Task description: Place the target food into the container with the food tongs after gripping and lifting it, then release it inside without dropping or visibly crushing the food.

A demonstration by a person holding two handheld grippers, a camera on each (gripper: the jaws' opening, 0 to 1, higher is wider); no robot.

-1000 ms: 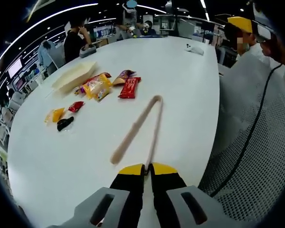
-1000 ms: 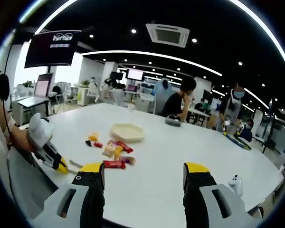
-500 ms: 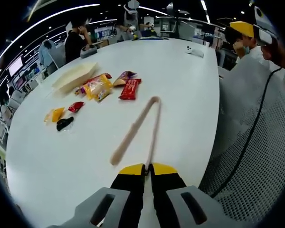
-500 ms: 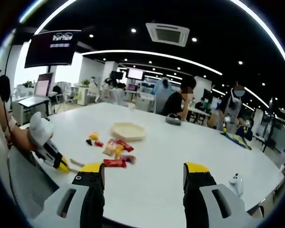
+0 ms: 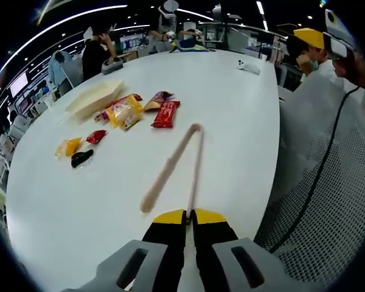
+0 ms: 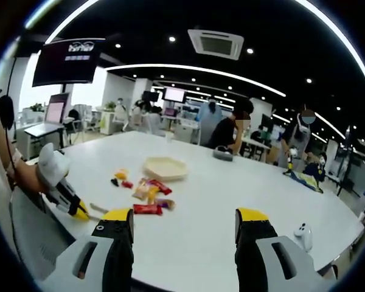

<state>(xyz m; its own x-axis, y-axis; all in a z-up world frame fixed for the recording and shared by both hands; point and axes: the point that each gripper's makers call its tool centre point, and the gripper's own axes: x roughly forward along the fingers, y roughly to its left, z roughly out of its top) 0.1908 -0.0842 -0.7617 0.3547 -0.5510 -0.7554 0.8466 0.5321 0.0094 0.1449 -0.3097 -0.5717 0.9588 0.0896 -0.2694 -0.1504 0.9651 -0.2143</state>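
Almost no change vs 1 s ago: left hand-held gripper (image 5: 188, 217) stays clenched on one leg of the food tongs (image 5: 173, 166), lower centre of left gripper view, tongs lying across the tabletop (image 5: 231, 103) w/ open ends toward the gripper. Right hand-held gripper (image 6: 185, 222) stays released, jaws wide apart, hovering at frame bottom. Snack packets (image 5: 126, 111) sit upper left, just beside the container (image 5: 95, 96); red packet (image 5: 165, 113) nearest the tongs. Judgement: tongs secured, food pickup not begun.
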